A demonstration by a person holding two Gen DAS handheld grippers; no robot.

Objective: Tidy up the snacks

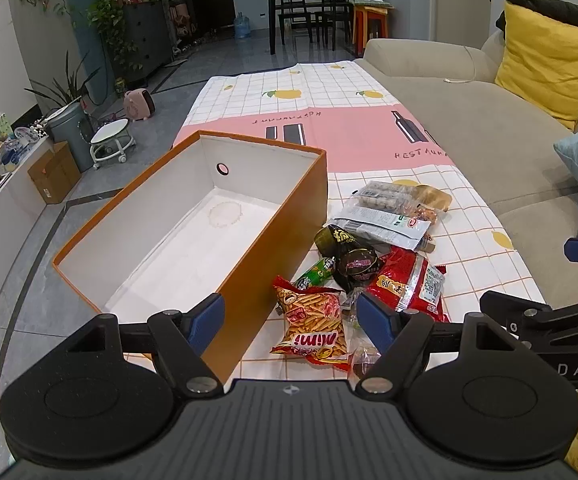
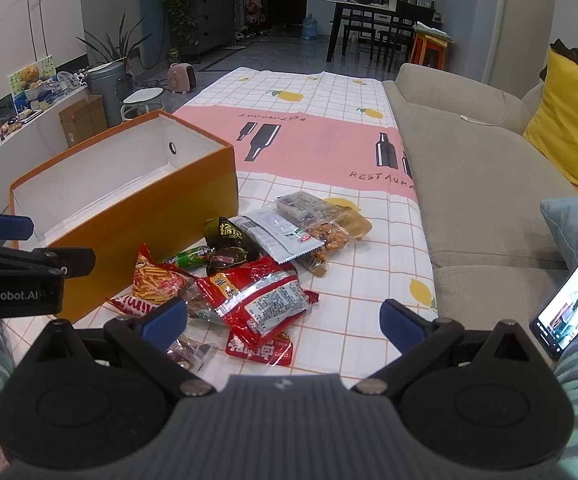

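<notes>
Left tongs (image 1: 291,318): released, blue pads wide apart, nothing between them; they hang over the near end of the snack pile, by the near right corner of the box.
Right tongs (image 2: 283,320): released, spread wide and holding nothing, above the near edge of the pile.
Chip bag (image 1: 313,320): orange and red, printed with fries, lying flat at the near left of the pile, just beside the box.
Red packet (image 2: 255,294): shiny, with a white label, resting on other wrappers to the right of the chip bag.
Dark wrappers (image 1: 347,254): a green stick and black packets, in the middle of the pile.
Clear packs (image 2: 317,218): white and see-through bags of nuts and sweets at the far end of the pile.
Box (image 1: 285,208): orange outside, white inside, open, nothing in it; on the left of the tabletop, touching the pile.
Tabletop (image 1: 329,92): covered by a checked cloth with lemons and a pink band.
Sofa (image 2: 469,176): beige, along the right side.
Phone (image 2: 569,304): lit screen, at the near right.
</notes>
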